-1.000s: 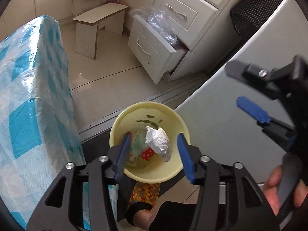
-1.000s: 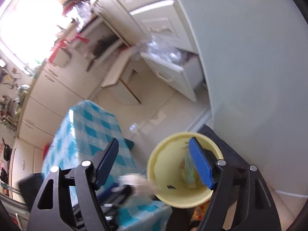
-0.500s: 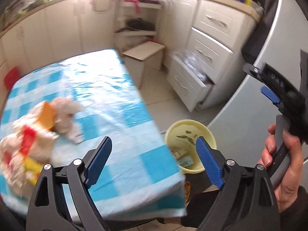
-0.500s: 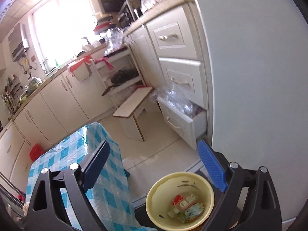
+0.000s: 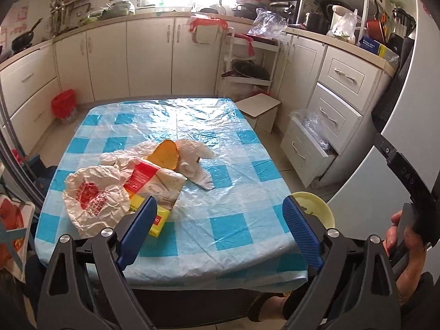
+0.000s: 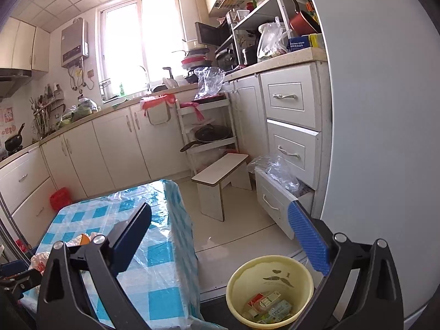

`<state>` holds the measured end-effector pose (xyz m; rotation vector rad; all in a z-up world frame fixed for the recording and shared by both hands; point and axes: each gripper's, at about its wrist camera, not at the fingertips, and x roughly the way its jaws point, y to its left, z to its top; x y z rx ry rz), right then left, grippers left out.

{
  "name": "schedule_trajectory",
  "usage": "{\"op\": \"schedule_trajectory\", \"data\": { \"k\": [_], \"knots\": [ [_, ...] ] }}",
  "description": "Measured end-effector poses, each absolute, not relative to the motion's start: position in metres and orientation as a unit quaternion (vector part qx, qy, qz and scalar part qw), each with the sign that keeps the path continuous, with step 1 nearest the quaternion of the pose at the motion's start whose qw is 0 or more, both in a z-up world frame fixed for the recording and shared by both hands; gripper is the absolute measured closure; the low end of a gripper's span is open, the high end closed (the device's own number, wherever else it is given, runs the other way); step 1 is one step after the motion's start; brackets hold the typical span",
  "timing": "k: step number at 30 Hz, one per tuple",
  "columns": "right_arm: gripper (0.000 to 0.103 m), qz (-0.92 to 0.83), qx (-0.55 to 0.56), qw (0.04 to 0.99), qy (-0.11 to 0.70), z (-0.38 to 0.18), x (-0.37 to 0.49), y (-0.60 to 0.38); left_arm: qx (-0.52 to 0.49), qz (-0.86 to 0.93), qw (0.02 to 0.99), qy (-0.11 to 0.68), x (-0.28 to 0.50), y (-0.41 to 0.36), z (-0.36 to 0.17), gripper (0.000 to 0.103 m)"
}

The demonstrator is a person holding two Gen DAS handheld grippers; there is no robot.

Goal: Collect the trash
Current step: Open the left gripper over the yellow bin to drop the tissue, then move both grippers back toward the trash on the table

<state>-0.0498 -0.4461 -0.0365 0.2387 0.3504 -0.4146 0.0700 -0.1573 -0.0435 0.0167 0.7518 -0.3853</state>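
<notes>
A pile of trash lies on the blue-checked table (image 5: 209,137): a crumpled white-and-red paper bag (image 5: 93,195), a red-yellow-white package (image 5: 154,184), an orange piece (image 5: 165,155) and white crumpled paper (image 5: 192,154). My left gripper (image 5: 220,233) is open and empty above the table's near edge. The yellow bin (image 6: 271,291) stands on the floor right of the table and holds several small cartons (image 6: 268,308); its rim shows in the left wrist view (image 5: 316,206). My right gripper (image 6: 222,242) is open and empty above the bin.
A small white stool (image 6: 222,176) stands on the floor beyond the table. An open bottom drawer with clear plastic (image 6: 277,189) juts out at the right. A grey fridge wall (image 6: 385,137) is close on the right. A red bin (image 5: 63,104) sits far left.
The left gripper has swung from over the bin, where white paper hung between its fingers, back to the table and stands wide open. The right gripper tilted up.
</notes>
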Motion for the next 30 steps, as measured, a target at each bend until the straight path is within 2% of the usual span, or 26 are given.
{"op": "schedule_trajectory", "data": {
  "k": [30],
  "knots": [
    [0.008, -0.191, 0.095, 0.959, 0.186, -0.046, -0.04, -0.429, 0.023, -0.17, 0.925, 0.339, 0.055, -0.151, -0.032, 0.013]
  ]
}}
